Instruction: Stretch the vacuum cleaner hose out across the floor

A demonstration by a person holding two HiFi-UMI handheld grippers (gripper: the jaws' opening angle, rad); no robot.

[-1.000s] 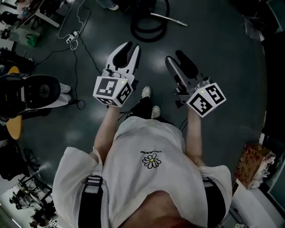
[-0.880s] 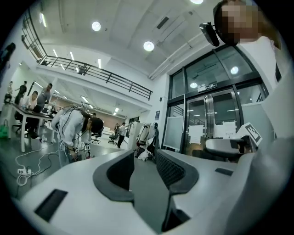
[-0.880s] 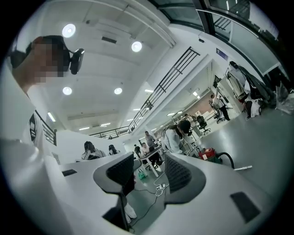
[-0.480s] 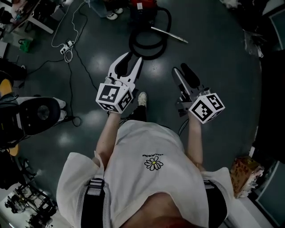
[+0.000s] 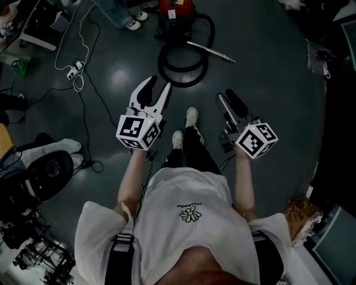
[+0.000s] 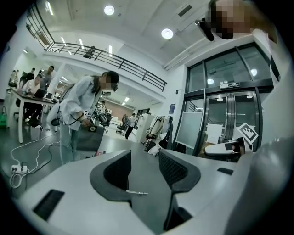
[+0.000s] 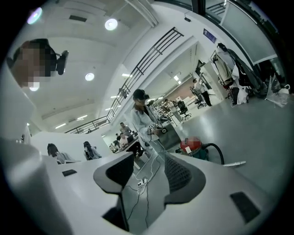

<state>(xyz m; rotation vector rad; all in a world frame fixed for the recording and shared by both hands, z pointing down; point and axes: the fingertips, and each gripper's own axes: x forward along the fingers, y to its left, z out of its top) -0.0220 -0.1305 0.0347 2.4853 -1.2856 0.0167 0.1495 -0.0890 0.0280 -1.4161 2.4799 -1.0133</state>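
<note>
Vacuum cleaner hose (image 5: 178, 83) is seen lying coiled in a black loop on the dark floor, ahead of the person and well apart from both grippers. One end is joined to the red vacuum cleaner (image 5: 175, 10), which is stood just beyond the loop. A metal wand (image 5: 211, 51) is laid on the floor, slanting away from the coil to the right.

The left gripper (image 5: 158, 84) is held out level towards the coil. Its jaws have just been opening and are parted, and nothing is held between them. The right gripper (image 5: 226, 94) is held alongside it with its jaws spread wide and likewise nothing gripped. In the right gripper view the cleaner and hose are seen to the right of the jaws, not between them.

A white power strip (image 5: 72, 72) with its cable is laid on the floor to the left. An office chair (image 5: 47, 172) is placed nearer, at the left edge. The person's shoes (image 5: 192, 117) are seen between the two grippers.
</note>
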